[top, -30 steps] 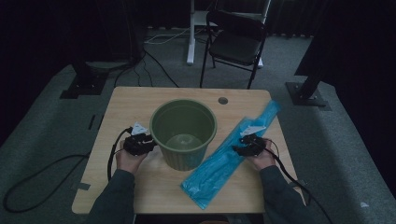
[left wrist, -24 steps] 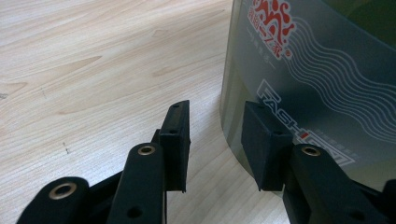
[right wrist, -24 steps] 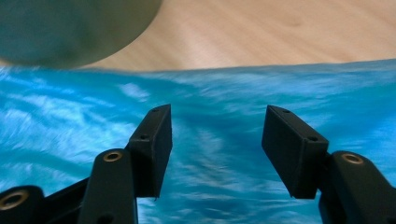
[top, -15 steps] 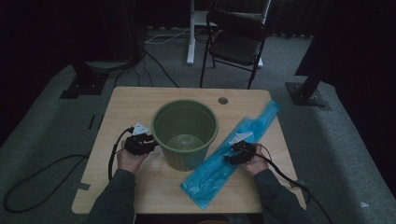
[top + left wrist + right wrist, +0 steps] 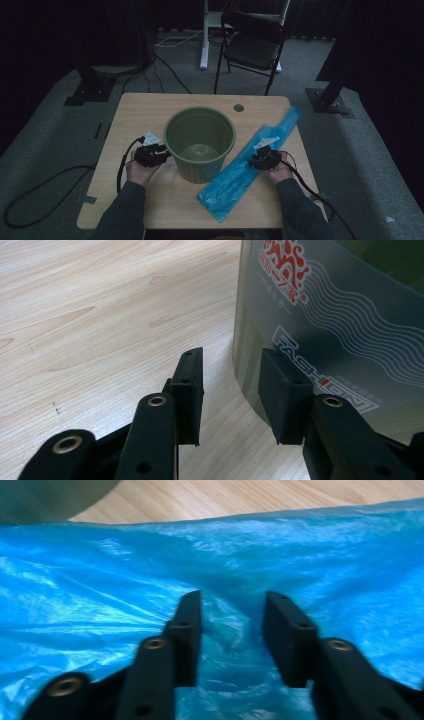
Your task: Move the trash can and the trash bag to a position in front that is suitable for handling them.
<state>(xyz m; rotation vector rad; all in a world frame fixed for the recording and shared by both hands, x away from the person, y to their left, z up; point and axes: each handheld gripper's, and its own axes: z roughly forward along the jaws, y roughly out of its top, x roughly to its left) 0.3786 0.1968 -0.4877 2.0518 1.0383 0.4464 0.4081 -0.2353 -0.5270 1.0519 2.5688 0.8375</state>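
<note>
High view: a person sits at the wooden table (image 5: pixel 135 112) with a green bin (image 5: pixel 200 142) standing upright in the middle and a long blue plastic bag (image 5: pixel 235 182) lying flat just to its right, slanting from the near edge up toward the far right corner. The left gripper (image 5: pixel 151 155) sits at the bin's left flank; the right gripper (image 5: pixel 262 159) is down on the bag about midway along its length.

In the right gripper view the jaws are spread, with a small ridge of blue film bunched up between them and nothing clamped yet. That looks to me like the start of a pinch to lift the bag, probably to line the bin. To do it well, I'd press down enough that the ridge stands up between the pads, then close squarely on it. A shallow bite on film this slick could slip out. The picture is a bit soft, so I can't say whether one layer or both is in that fold; catching just the top one would help open the bag.

In the left gripper view the jaws are also apart, one pad close against the bin's printed wall, the other over bare table. It seems placed to steady the bin, and keeping it there should stop the light bin sliding.
</note>
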